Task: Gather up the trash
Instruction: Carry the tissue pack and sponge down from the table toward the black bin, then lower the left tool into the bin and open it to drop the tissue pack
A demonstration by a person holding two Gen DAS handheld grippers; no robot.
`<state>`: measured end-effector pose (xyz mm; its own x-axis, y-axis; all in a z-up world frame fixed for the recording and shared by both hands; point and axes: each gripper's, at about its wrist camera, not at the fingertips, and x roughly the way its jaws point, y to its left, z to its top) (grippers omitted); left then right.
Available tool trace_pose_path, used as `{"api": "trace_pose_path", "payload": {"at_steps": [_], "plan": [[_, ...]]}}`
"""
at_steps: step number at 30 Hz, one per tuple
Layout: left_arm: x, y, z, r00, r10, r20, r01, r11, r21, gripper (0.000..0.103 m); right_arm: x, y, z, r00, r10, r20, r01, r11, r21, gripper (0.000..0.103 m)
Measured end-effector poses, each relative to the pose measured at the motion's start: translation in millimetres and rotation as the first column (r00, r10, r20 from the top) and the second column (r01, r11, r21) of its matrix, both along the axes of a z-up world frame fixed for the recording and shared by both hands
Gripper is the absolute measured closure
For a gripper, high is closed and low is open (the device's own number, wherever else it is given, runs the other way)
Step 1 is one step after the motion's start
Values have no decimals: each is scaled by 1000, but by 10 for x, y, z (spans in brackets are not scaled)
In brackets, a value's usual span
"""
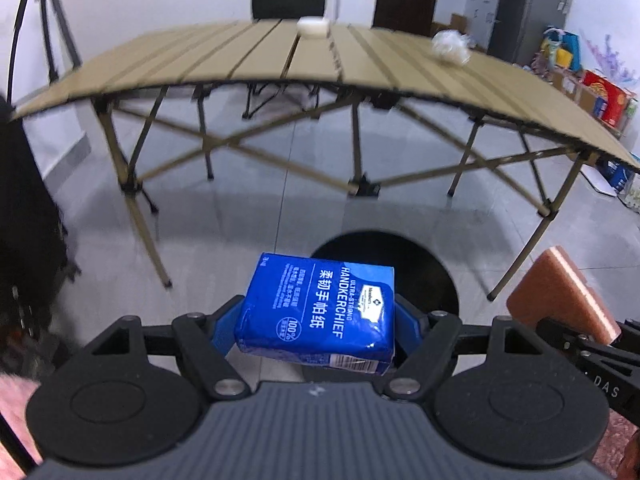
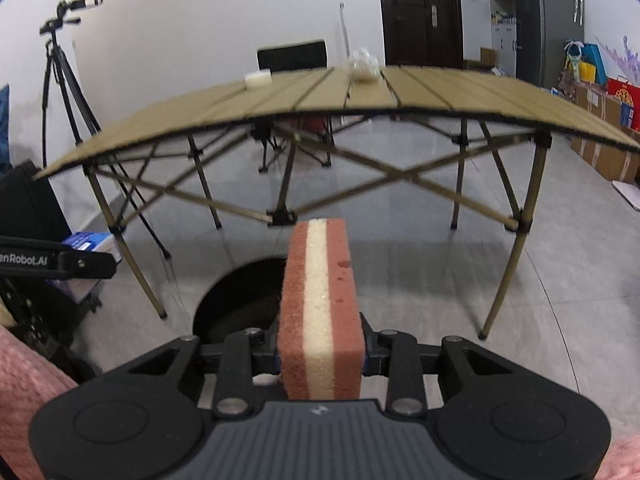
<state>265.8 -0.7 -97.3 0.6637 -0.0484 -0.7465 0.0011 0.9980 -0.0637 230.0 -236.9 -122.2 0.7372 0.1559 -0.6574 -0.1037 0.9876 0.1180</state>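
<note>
Two hand-held grippers were in view, each clamped on an item above the grey tiled floor [image 2: 560, 280]. Left gripper [image 1: 316, 316] gripped a blue handkerchief pack [image 1: 316, 312] between its blue fingers [image 1: 224, 320], the pack lying flat with its printed face up. Right gripper [image 2: 320, 348] was closed on a red-brown sponge [image 2: 320, 312] with a cream middle layer, held on edge, its length running away from the camera. In the left wrist view the sponge showed at the right edge, level with the pack and apart from it.

A round black bin opening [image 1: 420, 268] lay on the floor directly beyond and below both held items; neither item was inside it.

Folding table [image 2: 440, 92] stood beyond the bin. Near its far edge rested a white block [image 1: 314, 27], towards the middle, and a crumpled white wad [image 1: 450, 47], nearer the right end. Both were well apart from each other.

A black chair [image 2: 292, 54] stood behind the far edge, a tripod [image 2: 60, 80] by the left wall, and boxes [image 2: 608, 128] along the right wall
</note>
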Motion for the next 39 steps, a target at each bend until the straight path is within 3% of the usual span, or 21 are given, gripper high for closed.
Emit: {"api": "trace_pose_path", "payload": {"at_steps": [6,13,25,39], "plan": [[62,54,-424,995,35,-97,-37,999,-13,27,64,8,-231,997,-16,-69,13,999,-41,72],[130,140,-862,973,60,-222,-55,998,29,27,104,15,-512,991,-25,-132,13,996,-91,72],[244,197,-984,948,82,-307,-72,996,45,27,142,43,-815,978,1,-210,-27,992,-121,72],[413,-140,-1049,947,34,-319,-11,997,75,27,275,-53,-832,980,-32,-194,12,995,-104,72]]}}
